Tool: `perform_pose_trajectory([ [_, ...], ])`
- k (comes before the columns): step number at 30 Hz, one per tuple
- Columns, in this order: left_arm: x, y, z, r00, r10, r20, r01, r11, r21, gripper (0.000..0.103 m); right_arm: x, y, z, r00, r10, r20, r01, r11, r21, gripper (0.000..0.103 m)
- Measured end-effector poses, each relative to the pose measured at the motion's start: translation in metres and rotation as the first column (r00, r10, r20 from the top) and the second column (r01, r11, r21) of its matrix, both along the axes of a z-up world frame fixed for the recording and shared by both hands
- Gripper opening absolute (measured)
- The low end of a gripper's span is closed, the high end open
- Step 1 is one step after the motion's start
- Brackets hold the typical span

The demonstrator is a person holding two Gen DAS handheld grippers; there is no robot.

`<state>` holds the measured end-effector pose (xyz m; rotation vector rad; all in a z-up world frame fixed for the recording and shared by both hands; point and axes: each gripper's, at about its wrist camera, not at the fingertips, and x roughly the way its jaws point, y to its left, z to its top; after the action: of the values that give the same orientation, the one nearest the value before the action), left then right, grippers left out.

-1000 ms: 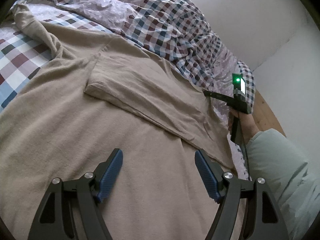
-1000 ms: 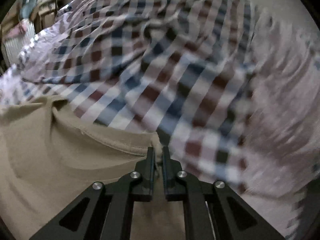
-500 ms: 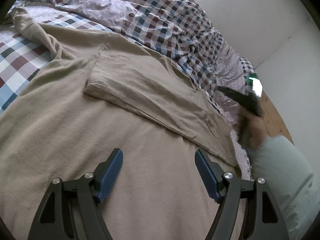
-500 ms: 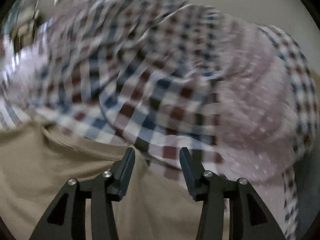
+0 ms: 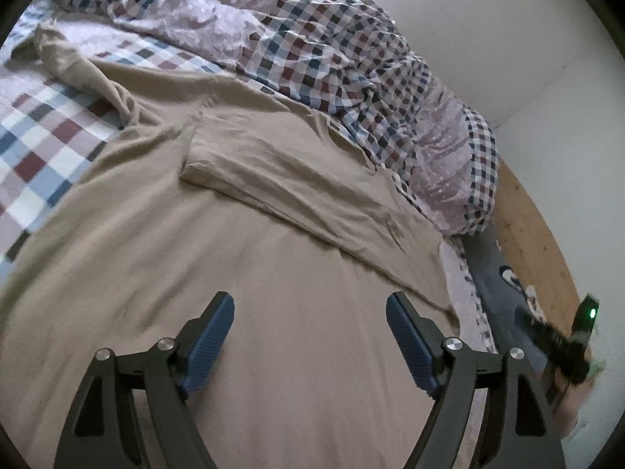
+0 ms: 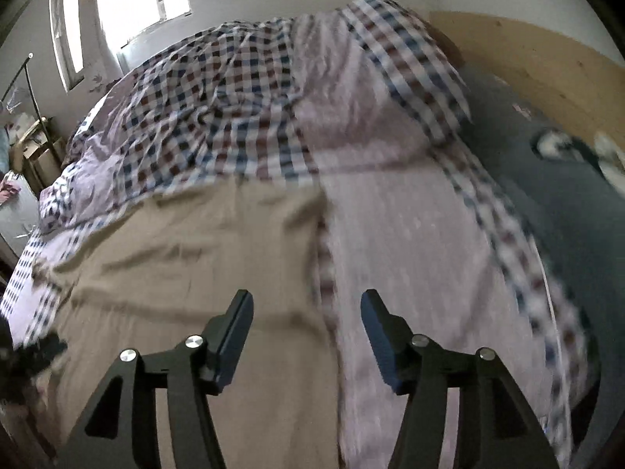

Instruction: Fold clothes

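- Beige garment [image 5: 242, 273] lies spread over the checked bed, filling the centre and lower frame, one sleeve [image 5: 312, 191] folded across it.
- It looks soft, light and limp; best pinched at a hem or corner.
- Left gripper [image 5: 310, 336] gapes empty, its jaws widening.
- Right gripper [image 6: 306, 336], clamped near the garment's edge a second ago, has let go and pulled back toward the lower right of the left view, jaws opening on nothing.

A bed [image 5: 47, 125] with a checked and pale dotted sheet carries a beige garment [image 5: 195, 273] spread flat across it, one sleeve [image 5: 297, 187] folded in over the body. A crumpled checked duvet [image 5: 332, 58] lies heaped along the far side, touching the garment's far edge
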<state>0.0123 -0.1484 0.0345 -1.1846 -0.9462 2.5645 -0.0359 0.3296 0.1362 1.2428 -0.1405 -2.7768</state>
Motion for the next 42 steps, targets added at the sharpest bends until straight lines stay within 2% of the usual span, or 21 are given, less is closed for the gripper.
perform_pose_trajectory([
  [2, 0.011, 0.002, 0.004, 1.0, -0.001, 0.001, 0.001, 1.0, -0.011, 0.084, 0.011, 0.005, -0.019, 0.999, -0.005, 0.04, 0.004, 1.0, 0.003, 0.062],
  [5, 0.027, 0.01, 0.013, 1.0, -0.012, 0.001, 0.012, 1.0, -0.007, 0.084, 0.005, -0.01, -0.044, 0.999, 0.029, 0.046, -0.036, 0.988, 0.152, 0.062],
  [8, 0.035, 0.018, 0.023, 0.999, -0.039, -0.013, 0.038, 0.999, -0.034, 0.084, -0.012, -0.034, -0.066, 0.994, 0.103, 0.043, -0.112, 0.95, 0.29, 0.061],
  [11, 0.035, 0.025, 0.03, 0.998, -0.056, -0.02, 0.054, 0.996, -0.064, 0.084, -0.036, -0.052, -0.086, 0.987, 0.149, 0.068, -0.163, 0.911, 0.378, 0.056],
  [13, 0.034, 0.029, 0.034, 0.997, -0.066, -0.024, 0.064, 0.995, -0.082, 0.084, -0.052, -0.056, -0.099, 0.981, 0.161, 0.112, -0.193, 0.9, 0.391, 0.047],
  [14, 0.031, 0.031, 0.036, 0.998, -0.065, -0.019, 0.064, 0.995, -0.076, 0.084, -0.056, -0.054, -0.102, 0.981, 0.157, 0.118, -0.19, 0.906, 0.377, 0.042],
  [16, 0.027, 0.032, 0.038, 0.998, -0.066, -0.019, 0.064, 0.996, -0.059, 0.084, -0.063, -0.047, -0.103, 0.984, 0.137, 0.115, -0.168, 0.93, 0.329, 0.019],
  [17, 0.025, 0.033, 0.038, 0.998, -0.066, -0.018, 0.065, 0.996, -0.058, 0.084, -0.065, -0.04, -0.101, 0.988, 0.114, 0.105, -0.14, 0.948, 0.286, 0.0],
  [19, 0.022, 0.034, 0.038, 0.998, -0.064, -0.012, 0.063, 0.996, -0.056, 0.084, -0.066, -0.023, -0.094, 0.996, 0.054, 0.076, -0.066, 0.982, 0.177, 0.0],
  [21, 0.02, 0.035, 0.035, 0.998, -0.067, -0.002, 0.067, 0.997, -0.05, 0.084, -0.064, -0.009, -0.093, 0.998, 0.011, 0.066, -0.017, 0.995, 0.094, 0.0],
  [25, 0.022, 0.035, 0.031, 0.996, -0.081, 0.026, 0.082, 0.995, -0.056, 0.084, -0.068, 0.0, -0.111, 0.991, -0.023, 0.132, 0.016, 0.999, 0.048, 0.0],
  [27, 0.024, 0.033, 0.033, 0.997, -0.078, 0.023, 0.08, 0.994, -0.08, 0.084, -0.066, 0.004, -0.107, 0.986, -0.061, 0.156, 0.056, 0.998, 0.036, 0.016],
  [29, 0.029, 0.03, 0.037, 0.997, -0.074, 0.015, 0.075, 0.992, -0.1, 0.084, -0.051, 0.002, -0.095, 0.983, -0.101, 0.155, 0.09, 0.993, 0.08, 0.024],
  [31, 0.034, 0.026, 0.04, 0.998, -0.069, 0.0, 0.069, 0.991, -0.113, 0.084, -0.017, -0.004, -0.075, 0.99, -0.104, 0.097, 0.097, 0.993, 0.073, 0.033],
  [32, 0.037, 0.024, 0.042, 0.998, -0.068, -0.008, 0.067, 0.99, -0.121, 0.084, 0.001, -0.008, -0.066, 0.993, -0.101, 0.065, 0.098, 0.994, 0.044, 0.043],
  [33, 0.041, 0.022, 0.043, 0.998, -0.067, -0.016, 0.065, 0.99, -0.128, 0.084, 0.02, -0.011, -0.059, 0.994, -0.099, 0.036, 0.099, 0.995, 0.002, 0.045],
  [38, 0.072, 0.02, 0.053, 0.992, -0.097, -0.083, 0.081, 0.981, -0.179, 0.084, 0.111, -0.039, -0.034, 0.994, -0.082, -0.072, 0.067, 0.98, -0.189, 0.048],
  [40, 0.089, 0.021, 0.056, 0.987, -0.114, -0.109, 0.088, 0.972, -0.218, 0.084, 0.141, -0.057, -0.031, 0.993, -0.063, -0.1, 0.04, 0.976, -0.216, 0.048],
  [42, 0.114, 0.018, 0.057, 0.986, -0.11, -0.125, 0.077, 0.966, -0.245, 0.084, 0.166, -0.079, -0.03, 0.991, -0.005, -0.134, -0.021, 0.981, -0.195, 0.048],
])
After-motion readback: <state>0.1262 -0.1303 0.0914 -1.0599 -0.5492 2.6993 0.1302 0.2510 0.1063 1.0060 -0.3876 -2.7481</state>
